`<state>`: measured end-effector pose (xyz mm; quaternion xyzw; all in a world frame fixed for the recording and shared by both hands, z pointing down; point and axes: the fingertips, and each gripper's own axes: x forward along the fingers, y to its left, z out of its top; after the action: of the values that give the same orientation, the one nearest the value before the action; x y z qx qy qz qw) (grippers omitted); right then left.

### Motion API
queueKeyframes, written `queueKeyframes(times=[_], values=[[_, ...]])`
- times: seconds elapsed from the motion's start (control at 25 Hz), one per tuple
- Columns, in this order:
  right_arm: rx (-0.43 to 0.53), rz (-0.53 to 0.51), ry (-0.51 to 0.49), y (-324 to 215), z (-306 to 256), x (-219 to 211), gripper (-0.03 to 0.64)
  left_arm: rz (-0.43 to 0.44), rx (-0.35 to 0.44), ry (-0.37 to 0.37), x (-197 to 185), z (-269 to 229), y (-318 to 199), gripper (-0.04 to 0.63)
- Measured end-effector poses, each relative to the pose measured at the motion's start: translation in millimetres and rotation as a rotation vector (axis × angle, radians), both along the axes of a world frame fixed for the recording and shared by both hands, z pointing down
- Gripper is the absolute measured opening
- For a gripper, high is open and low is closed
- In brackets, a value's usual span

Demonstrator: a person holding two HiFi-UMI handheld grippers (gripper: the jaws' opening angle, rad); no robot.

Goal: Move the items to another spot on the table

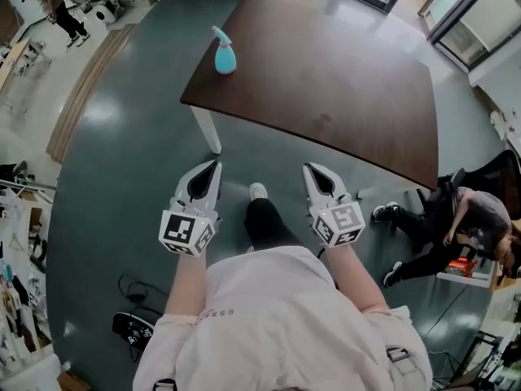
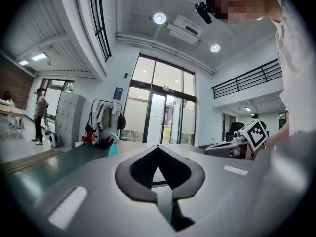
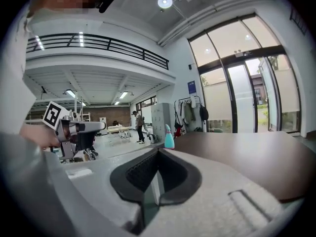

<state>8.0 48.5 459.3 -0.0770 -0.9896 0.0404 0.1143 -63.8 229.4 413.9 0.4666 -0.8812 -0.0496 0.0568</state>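
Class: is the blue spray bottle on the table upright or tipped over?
Upright: the spray bottle stands on its base on the table, nozzle uppermost.

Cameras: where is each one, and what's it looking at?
Head view: on the person's head, looking down at table, spray bottle, left gripper, right gripper, forearms, a shoe.
Left gripper view: on that gripper, facing glass doors past its shut jaws; right gripper beside.
Right gripper view: on that gripper, facing along the table; left gripper beside.
Shared: both gripper views show the spray bottle.
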Motion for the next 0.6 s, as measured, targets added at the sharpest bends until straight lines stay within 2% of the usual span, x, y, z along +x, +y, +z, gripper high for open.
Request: queueKeyframes(times=[0.4, 0.6], values=[[-0.036, -0.158, -0.010, -12, 3, -157, -0.009, -0.188, -0.023, 0.016, -123, 6, 7, 0.015], [-0.027, -0.227, -0.014, -31, -7, -231, -0.009, -0.252, -0.039, 0.014, -176, -1, -4, 0.015]])
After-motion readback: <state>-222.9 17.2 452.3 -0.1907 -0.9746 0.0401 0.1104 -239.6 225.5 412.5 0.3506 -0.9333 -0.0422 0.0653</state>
